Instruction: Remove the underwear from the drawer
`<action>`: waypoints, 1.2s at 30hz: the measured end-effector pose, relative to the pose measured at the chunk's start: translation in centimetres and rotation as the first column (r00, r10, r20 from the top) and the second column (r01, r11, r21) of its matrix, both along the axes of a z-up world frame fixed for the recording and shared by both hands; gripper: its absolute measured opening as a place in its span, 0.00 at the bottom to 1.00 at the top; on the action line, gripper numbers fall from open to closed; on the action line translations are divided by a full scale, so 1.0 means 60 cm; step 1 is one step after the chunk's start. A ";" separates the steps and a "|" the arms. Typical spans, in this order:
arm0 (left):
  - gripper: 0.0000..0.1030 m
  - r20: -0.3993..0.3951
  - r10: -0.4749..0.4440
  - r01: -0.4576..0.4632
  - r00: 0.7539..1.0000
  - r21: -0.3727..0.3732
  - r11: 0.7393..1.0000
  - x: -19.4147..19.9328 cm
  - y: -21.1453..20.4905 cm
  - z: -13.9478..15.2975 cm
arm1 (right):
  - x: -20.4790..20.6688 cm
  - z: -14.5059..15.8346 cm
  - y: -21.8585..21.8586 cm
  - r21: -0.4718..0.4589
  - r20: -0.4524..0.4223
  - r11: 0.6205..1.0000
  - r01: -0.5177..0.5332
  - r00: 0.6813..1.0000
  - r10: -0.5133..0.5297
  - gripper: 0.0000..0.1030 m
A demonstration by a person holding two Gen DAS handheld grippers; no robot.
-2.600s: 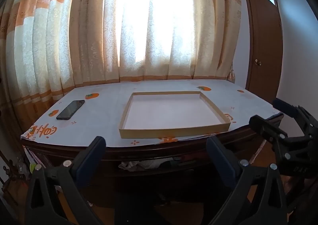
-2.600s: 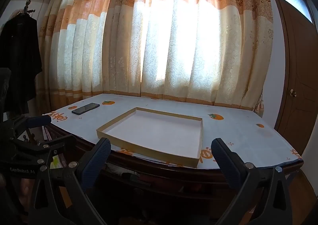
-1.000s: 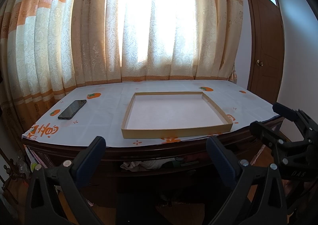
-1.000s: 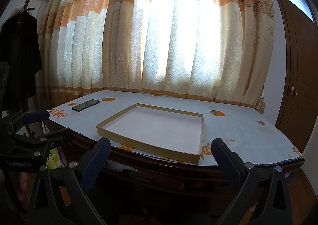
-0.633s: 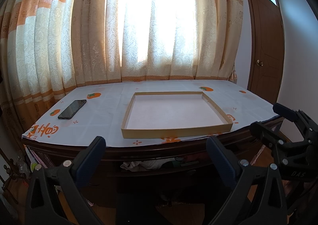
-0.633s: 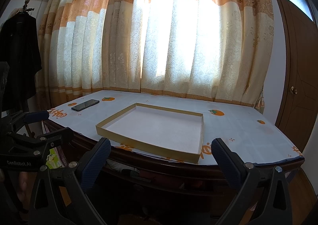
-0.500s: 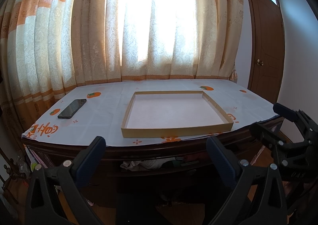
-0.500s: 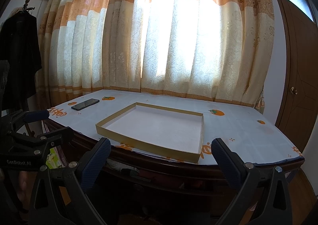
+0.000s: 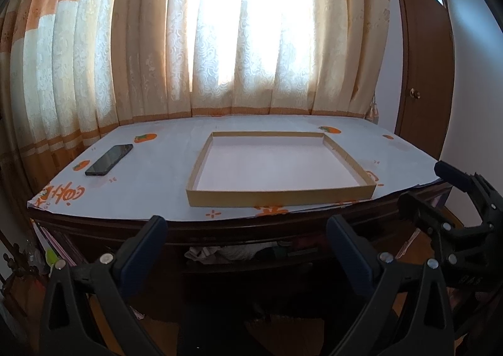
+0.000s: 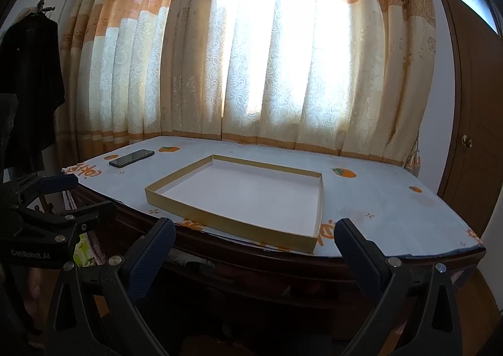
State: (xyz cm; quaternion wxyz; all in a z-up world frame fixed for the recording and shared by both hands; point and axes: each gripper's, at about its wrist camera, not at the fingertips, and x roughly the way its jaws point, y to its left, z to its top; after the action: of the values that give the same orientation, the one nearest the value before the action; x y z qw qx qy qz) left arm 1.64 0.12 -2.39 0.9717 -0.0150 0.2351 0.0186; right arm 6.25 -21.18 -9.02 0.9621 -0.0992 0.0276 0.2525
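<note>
Under the dark wooden table's front edge, a drawer stands slightly open. Crumpled pale and dark fabric, the underwear, shows in its gap. In the right wrist view the drawer is only a dark slot and I cannot make out its contents. My left gripper is open and empty, in front of the table edge just above the drawer. My right gripper is open and empty too, off to the right. Each gripper shows in the other's view: the right gripper and the left gripper.
A shallow cardboard tray lies on the white cloth with orange prints. A black phone lies at the left of the table. Curtains hang behind, a brown door stands at right, and dark clothes hang at left.
Both grippers have drifted only slightly, with the table sitting a touch higher in view than 2.6 s ago. Neither has taken hold of anything.
</note>
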 end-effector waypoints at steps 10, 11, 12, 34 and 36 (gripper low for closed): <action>1.00 -0.058 0.039 -0.040 0.998 -0.018 0.999 0.036 0.010 -0.049 | 0.061 -0.045 0.000 0.014 0.010 0.999 -0.037 0.999 0.037 0.99; 1.00 -0.063 0.042 -0.043 0.997 -0.021 0.999 0.039 0.011 -0.053 | 0.066 -0.049 0.001 0.016 0.016 0.999 -0.037 0.999 0.037 0.99; 1.00 -0.069 0.045 -0.047 0.997 -0.024 0.999 0.041 0.013 -0.057 | 0.076 -0.056 0.002 0.017 0.026 0.999 -0.039 0.999 0.038 0.99; 1.00 -0.077 0.059 -0.064 0.995 -0.058 0.996 0.044 0.027 -0.066 | 0.148 -0.143 0.035 0.067 0.281 0.990 -0.121 0.955 0.098 0.99; 1.00 -0.078 0.062 -0.067 0.995 -0.061 0.996 0.044 0.029 -0.067 | 0.148 -0.146 0.037 0.064 0.296 0.989 -0.134 0.949 0.109 0.99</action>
State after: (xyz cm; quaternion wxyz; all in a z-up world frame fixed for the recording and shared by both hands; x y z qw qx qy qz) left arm 4.29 1.87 -6.39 0.9600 -0.0527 0.2717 0.0430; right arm 15.11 -18.97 -17.77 0.9415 -0.0968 -0.1314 0.2948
